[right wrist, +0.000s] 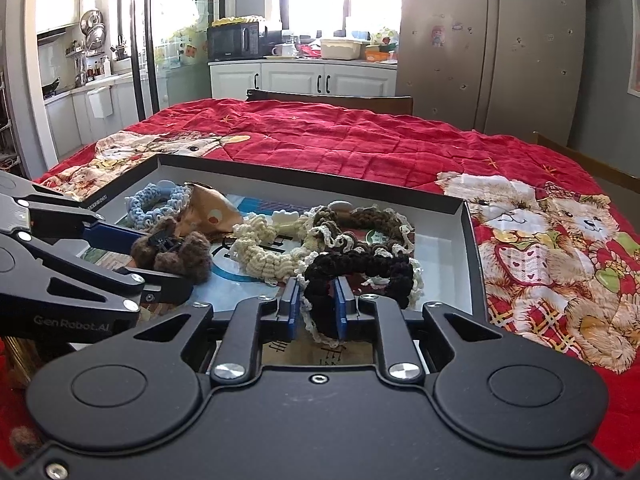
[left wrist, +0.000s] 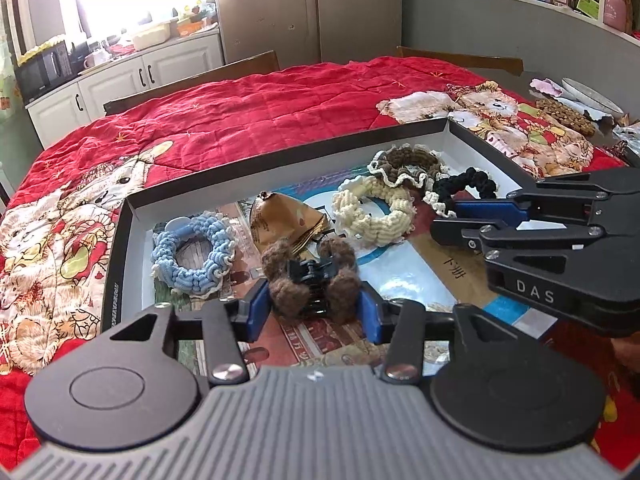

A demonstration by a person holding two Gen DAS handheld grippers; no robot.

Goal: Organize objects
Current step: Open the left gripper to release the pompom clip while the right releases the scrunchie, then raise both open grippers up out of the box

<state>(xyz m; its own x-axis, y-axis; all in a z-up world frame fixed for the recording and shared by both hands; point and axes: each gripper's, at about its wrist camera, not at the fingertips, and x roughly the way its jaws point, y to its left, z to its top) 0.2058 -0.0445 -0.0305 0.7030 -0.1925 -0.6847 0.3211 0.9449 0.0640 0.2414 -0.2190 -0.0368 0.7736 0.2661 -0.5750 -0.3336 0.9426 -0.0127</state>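
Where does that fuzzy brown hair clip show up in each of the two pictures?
Left wrist view: the brown hair clip sits bottom centre, between the left claw's blue fingers.
Right wrist view: it lies at middle left, held by the claw coming in from the left.
Shared landmark: the cream scrunchie, just beyond the clip in the box.

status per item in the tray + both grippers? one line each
left gripper: shut on brown fuzzy hair claw
right gripper: shut on black scrunchie
blue scrunchie: lying loose in tray
cream scrunchie: lying loose in tray
brown scrunchie: lying loose, touching the black one
tan pouch: lying loose
tray: open, no lid on it
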